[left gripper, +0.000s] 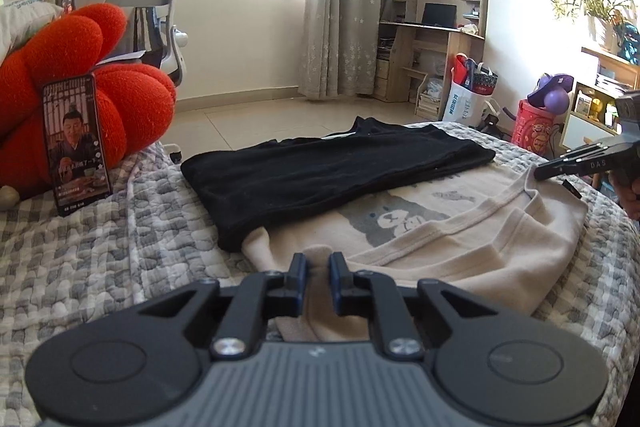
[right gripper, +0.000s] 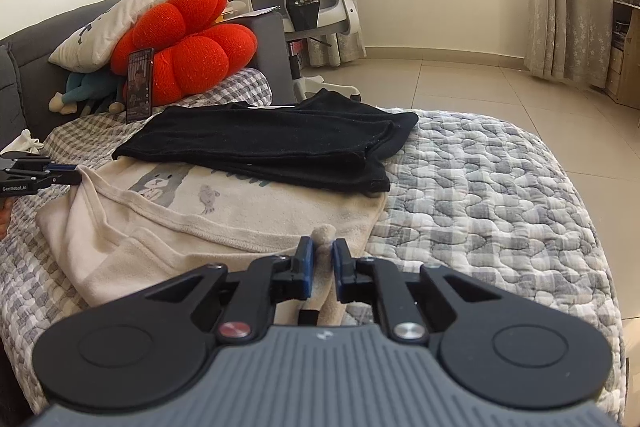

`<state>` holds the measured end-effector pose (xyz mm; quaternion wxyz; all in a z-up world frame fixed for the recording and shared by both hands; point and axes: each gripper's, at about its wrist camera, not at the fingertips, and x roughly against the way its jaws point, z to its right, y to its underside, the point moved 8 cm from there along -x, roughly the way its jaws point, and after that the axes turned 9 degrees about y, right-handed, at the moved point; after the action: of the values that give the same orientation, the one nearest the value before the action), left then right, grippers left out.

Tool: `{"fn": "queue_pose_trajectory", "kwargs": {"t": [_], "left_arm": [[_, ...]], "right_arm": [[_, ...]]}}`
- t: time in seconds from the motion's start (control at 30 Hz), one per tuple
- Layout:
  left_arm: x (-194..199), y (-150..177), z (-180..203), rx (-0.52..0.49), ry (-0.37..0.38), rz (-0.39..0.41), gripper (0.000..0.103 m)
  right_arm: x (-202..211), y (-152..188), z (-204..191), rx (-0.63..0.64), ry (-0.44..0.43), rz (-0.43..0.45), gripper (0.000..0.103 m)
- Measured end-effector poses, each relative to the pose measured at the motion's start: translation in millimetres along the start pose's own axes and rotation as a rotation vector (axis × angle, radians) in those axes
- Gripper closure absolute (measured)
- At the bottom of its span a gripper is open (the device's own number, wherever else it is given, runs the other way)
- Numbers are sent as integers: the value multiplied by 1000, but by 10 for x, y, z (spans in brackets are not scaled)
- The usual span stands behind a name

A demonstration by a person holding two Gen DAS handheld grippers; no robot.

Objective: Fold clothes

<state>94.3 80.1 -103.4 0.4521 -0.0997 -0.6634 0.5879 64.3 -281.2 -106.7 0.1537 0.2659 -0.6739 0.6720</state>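
Both jaws of the left hand-held gripper (left gripper: 318, 259) and right hand-held gripper (right gripper: 323, 245) clamp the cream shirt (left gripper: 460, 239). Step: grasp complete. Next: lift both evenly and fold toward the black garment (left gripper: 328, 171).

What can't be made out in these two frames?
- Cream shirt: its far part is hidden under the black garment in both views, so its print is only partly readable.
- Phone screen text: too small, both views.
- Right tool: cut off by the left view's right edge.
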Motion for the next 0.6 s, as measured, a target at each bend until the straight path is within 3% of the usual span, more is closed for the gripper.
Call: {"fn": "queue_pose_trajectory", "kwargs": {"t": [0.13, 0.5, 0.6], "left_arm": [[-3, -29, -54, 7, -17, -1, 93], [84, -173, -333, 145, -126, 138, 96], [41, -165, -381, 166, -138, 130, 96]], "right_arm": [[19, -25, -4, -4, 14, 21, 92], [-18, -258, 144, -59, 84, 99, 93], [-73, -307, 189, -87, 93, 104, 93]]}}
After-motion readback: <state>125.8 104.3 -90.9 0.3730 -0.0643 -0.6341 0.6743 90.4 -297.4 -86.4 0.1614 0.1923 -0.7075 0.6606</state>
